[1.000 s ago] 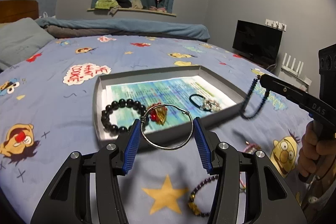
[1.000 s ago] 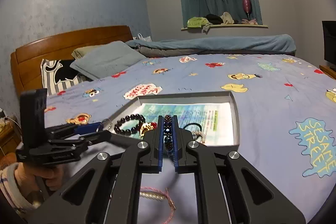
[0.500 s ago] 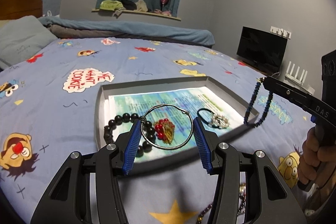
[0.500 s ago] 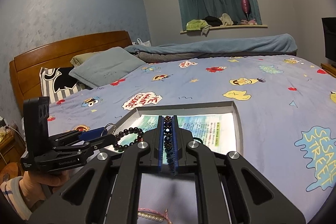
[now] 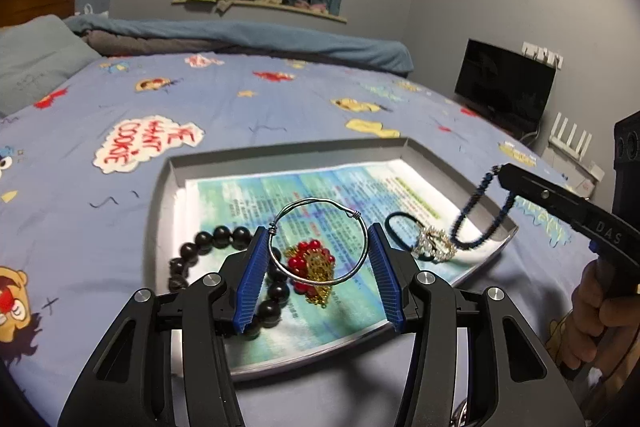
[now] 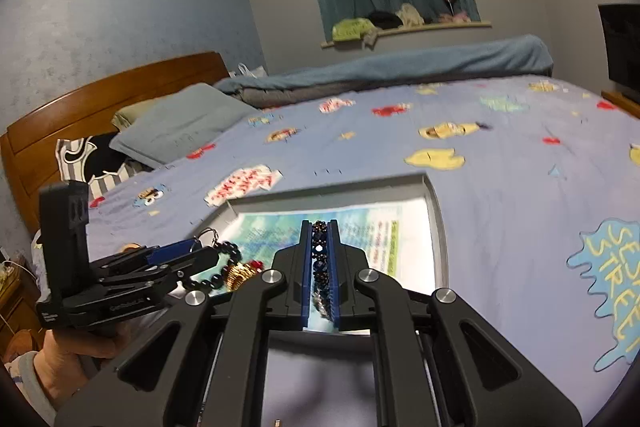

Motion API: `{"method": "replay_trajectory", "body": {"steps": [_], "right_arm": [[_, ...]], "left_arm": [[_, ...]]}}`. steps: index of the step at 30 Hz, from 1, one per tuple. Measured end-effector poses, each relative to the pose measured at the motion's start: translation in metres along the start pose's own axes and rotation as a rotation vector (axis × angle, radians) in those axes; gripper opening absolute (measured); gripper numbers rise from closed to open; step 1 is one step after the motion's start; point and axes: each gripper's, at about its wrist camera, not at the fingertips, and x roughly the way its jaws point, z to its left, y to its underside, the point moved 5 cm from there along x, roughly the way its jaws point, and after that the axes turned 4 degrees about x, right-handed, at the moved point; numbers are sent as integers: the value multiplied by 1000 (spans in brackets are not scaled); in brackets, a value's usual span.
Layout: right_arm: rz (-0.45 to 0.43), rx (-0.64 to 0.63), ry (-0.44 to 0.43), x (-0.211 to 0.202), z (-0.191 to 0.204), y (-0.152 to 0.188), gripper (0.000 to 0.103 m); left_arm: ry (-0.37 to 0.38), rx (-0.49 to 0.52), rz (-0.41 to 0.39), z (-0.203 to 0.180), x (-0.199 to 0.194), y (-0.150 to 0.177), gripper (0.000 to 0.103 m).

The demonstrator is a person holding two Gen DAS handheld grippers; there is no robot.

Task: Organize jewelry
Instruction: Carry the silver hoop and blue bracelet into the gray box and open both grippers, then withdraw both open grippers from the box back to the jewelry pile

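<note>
My left gripper [image 5: 318, 231] is shut on a thin silver wire bangle [image 5: 320, 201], holding it flat over the near part of the grey tray [image 5: 280, 151]. In the tray, on a printed sheet, lie a black bead bracelet [image 5: 212, 239], a red and gold ornament [image 5: 310, 263] and a black hair tie with a crystal piece [image 5: 434, 247]. My right gripper [image 6: 320, 227] is shut on a dark blue bead bracelet [image 6: 320, 255]. That bracelet [image 5: 476, 211] dangles as a loop from the right gripper [image 5: 504, 173] above the tray's right edge. The left gripper [image 6: 200, 247] shows at the tray's left side.
The tray rests on a bed with a blue cartoon-print cover [image 5: 240, 99]. Pillows [image 6: 180, 123] and a wooden headboard [image 6: 100, 95] lie to the left, a rolled blanket [image 5: 240, 35] at the far side. A television [image 5: 504, 83] stands to the right. A person's hand [image 5: 600, 311] grips the right handle.
Both grippers have moved forward over the tray. The bangle now hangs above the red ornament instead of the tray's near wall, and the blue bracelet has come over the tray's right edge.
</note>
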Motion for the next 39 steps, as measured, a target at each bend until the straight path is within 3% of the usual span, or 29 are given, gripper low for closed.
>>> {"method": "replay_trajectory", "body": {"steps": [11,17,23,24,26,28,39], "right_arm": [[59,7,62,18,-11,14,7],[93,24,86,25,-18,19,7],[95,23,94,24,-20,19,9],[92,21,95,22,-20,20,11],[76,13,89,18,-18,19,29],[55,2,83,12,-15,18,35],[7,-60,65,-21,-4,26,46]], "left_arm": [[-7,-15,110,4,22,13,52],[-3,-19,122,6,24,17,52],[-1,-8,105,3,21,15,64],[1,-4,100,2,19,15,67],[2,0,91,1,16,14,70],[1,4,76,0,11,13,77],[2,47,27,-6,-20,19,79]]}}
